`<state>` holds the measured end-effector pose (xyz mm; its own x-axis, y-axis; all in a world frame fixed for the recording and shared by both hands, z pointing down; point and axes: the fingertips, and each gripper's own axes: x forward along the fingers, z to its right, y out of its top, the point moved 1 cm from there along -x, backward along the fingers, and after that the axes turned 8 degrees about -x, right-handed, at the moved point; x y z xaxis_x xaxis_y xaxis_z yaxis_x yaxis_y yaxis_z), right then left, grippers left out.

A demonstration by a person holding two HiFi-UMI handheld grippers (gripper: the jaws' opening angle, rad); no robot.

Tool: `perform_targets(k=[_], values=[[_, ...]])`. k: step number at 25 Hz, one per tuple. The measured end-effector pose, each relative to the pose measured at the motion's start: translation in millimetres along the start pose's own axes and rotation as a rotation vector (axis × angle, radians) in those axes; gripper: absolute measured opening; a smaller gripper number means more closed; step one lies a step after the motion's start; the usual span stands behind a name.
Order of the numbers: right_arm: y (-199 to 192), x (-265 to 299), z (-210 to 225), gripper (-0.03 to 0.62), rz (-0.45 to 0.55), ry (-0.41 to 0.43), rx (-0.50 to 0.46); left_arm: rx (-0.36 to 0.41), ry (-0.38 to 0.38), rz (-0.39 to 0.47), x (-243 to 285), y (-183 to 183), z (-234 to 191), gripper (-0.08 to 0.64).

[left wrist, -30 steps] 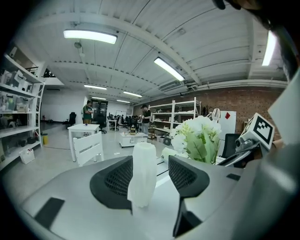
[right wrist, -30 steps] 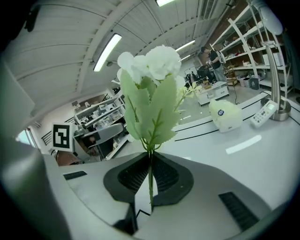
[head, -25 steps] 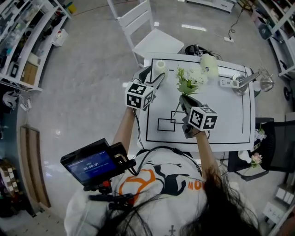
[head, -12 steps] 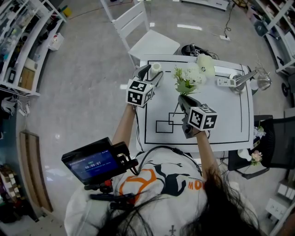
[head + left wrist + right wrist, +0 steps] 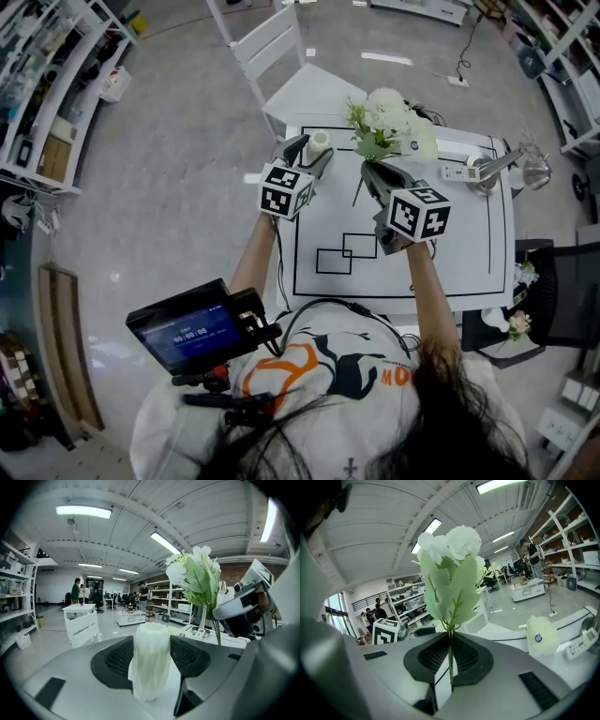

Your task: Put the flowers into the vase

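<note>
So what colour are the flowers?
The flowers are white; the right gripper view shows them best.

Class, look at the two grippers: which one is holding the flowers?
The right gripper: its jaws are shut on the thin green stem of the white flowers. The left gripper grips the white vase instead.

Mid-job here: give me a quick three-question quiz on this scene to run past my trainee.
1. True or false: the flowers already stand in the vase.
2. Which gripper has the vase between its jaws? A) the left gripper B) the right gripper C) neither
3. Fill in: the right gripper is shut on the flowers' ____.

Key: 1 false, they are held in the air beside it; 2 A; 3 stem.
</note>
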<state>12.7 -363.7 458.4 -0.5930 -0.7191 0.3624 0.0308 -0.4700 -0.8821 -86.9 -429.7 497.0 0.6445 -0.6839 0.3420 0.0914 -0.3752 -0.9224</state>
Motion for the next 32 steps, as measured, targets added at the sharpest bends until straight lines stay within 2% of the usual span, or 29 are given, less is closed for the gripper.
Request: perform_targets(k=[9, 15, 22, 32], values=[[101, 25, -13, 0.032, 0.168, 0.054, -0.139, -0.009, 0.001, 0.002, 1, -2, 1, 0.252], [138, 42, -35, 0.032, 0.226, 0.088, -0.182, -0.016, 0.008, 0.012, 3, 1, 0, 0.252], [147, 57, -44, 0.032, 0.269, 0.094, -0.209, -0.019, 0.004, 0.018, 5, 0, 1, 0.252], [113, 76, -44, 0.032, 0.234, 0.113, -0.251, -0.020, 0.002, 0.023, 5, 1, 2, 0.252]])
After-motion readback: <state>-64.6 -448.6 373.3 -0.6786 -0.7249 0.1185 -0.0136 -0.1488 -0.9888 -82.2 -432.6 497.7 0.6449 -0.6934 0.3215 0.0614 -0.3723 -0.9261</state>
